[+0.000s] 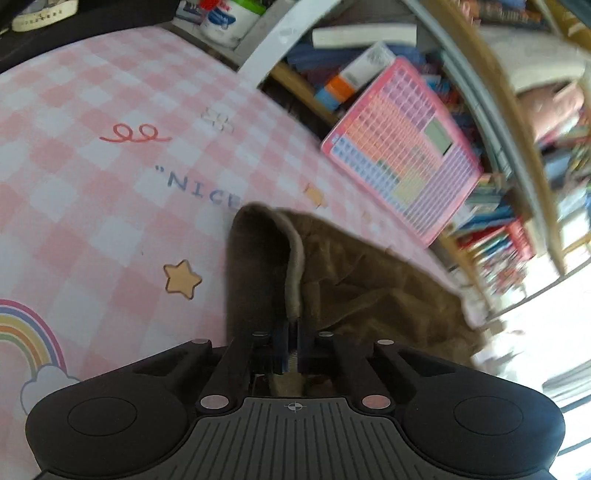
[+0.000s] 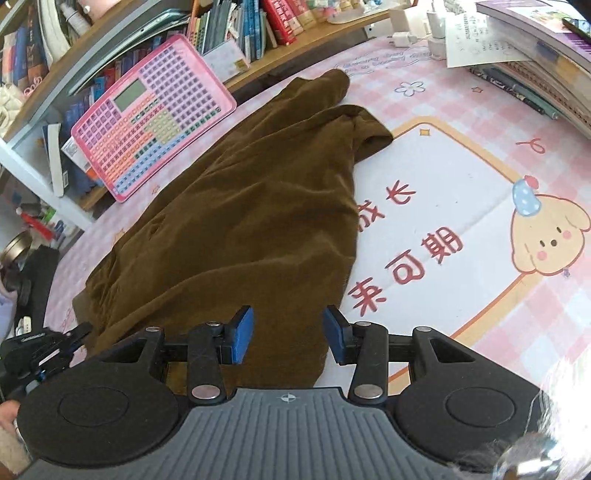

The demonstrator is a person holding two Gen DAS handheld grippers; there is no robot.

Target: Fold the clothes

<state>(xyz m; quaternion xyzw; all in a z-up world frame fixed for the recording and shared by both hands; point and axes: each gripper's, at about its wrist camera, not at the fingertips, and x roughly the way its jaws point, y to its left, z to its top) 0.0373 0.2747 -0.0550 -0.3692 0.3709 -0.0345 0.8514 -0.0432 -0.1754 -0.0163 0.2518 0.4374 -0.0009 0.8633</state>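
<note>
A brown garment (image 2: 243,206) lies spread on the pink checked table mat (image 2: 461,122), stretching from near my right gripper to the far edge. My right gripper (image 2: 288,334) is open just above the garment's near end, blue pads (image 2: 243,334) on either side of the cloth. My left gripper (image 1: 293,332) is shut on the garment's edge (image 1: 291,266) and holds a fold of it lifted above the mat (image 1: 92,184). The left gripper also shows at the lower left of the right wrist view (image 2: 48,345).
A pink keypad toy (image 2: 151,122) leans against bookshelves (image 2: 236,26) at the table's far edge; it also shows in the left wrist view (image 1: 402,147). Stacked books and papers (image 2: 517,48) sit at the far right. White chargers (image 2: 413,22) stand near the back.
</note>
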